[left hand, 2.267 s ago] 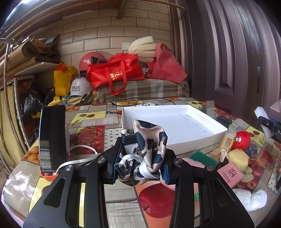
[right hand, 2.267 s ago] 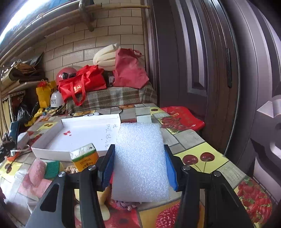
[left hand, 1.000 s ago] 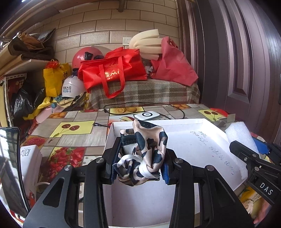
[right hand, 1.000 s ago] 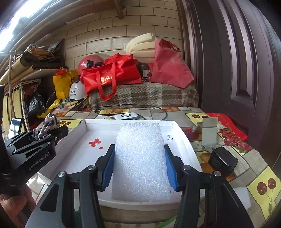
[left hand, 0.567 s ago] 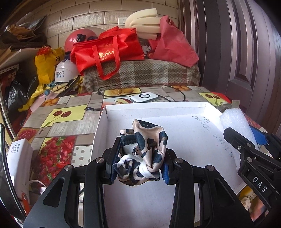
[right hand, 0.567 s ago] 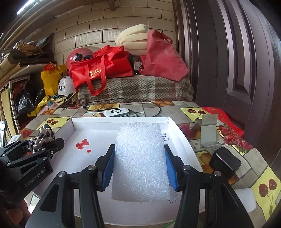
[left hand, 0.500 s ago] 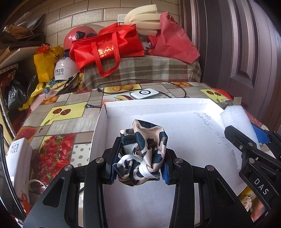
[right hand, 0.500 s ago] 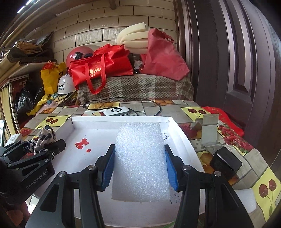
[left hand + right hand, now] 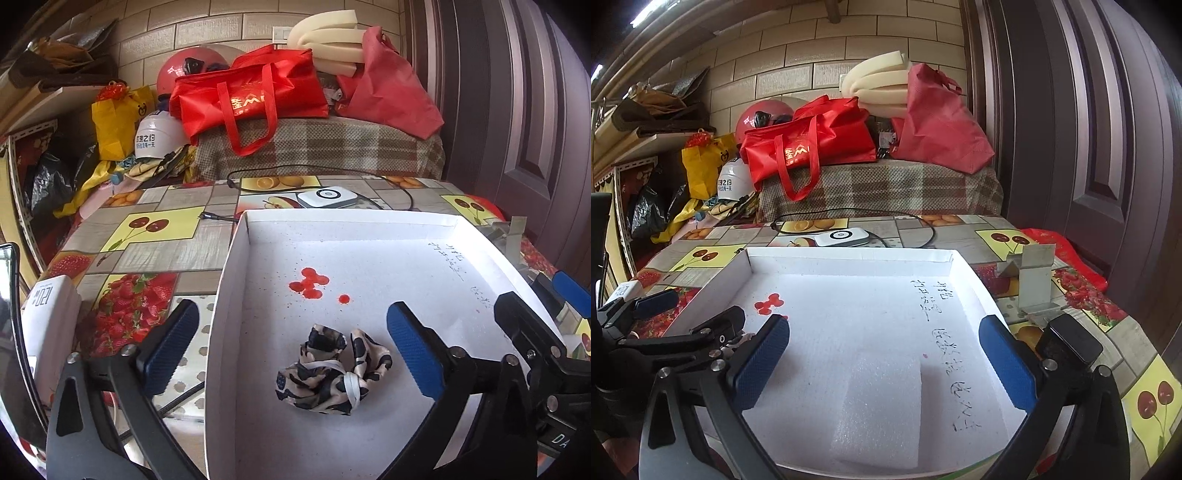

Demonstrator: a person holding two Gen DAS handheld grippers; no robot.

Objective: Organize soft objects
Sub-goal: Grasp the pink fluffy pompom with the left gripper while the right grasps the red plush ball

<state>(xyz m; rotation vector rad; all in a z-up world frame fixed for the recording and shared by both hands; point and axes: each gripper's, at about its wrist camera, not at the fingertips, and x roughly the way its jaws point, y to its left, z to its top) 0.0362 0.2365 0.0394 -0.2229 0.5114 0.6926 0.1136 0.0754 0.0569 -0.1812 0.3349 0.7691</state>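
Silky cloth, printed in cream and dark blue patches, makes up the small scrunchie (image 9: 334, 373) that lies crumpled on the floor of the white tray (image 9: 225, 295), near its front left part. The left gripper (image 9: 291, 352) hangs over it with the jaws opening wide; the scrunchie sits between the two blue pads but neither pad touches it. A white elastic band crosses the folds, and this knot in the middle looks like the best place to take hold, because the loose satin edges would probably slip out of a flat pad. It should weigh almost nothing and squash easily, so a light, narrow closing would be enough.

On the right side of the same tray lies the foam sheet (image 9: 882, 410), a white rectangular piece, flat on the floor near the front rim. The right gripper (image 9: 884, 360) also has its jaws opening wide above it, and the foam is free of both pads. The sheet looks very light and springy; it would bend if it is lifted by one corner, so a grip across its two long edges seems safer. Its surface seems rough enough not to slide, although the white foam on the white tray makes the far edge hard to see.
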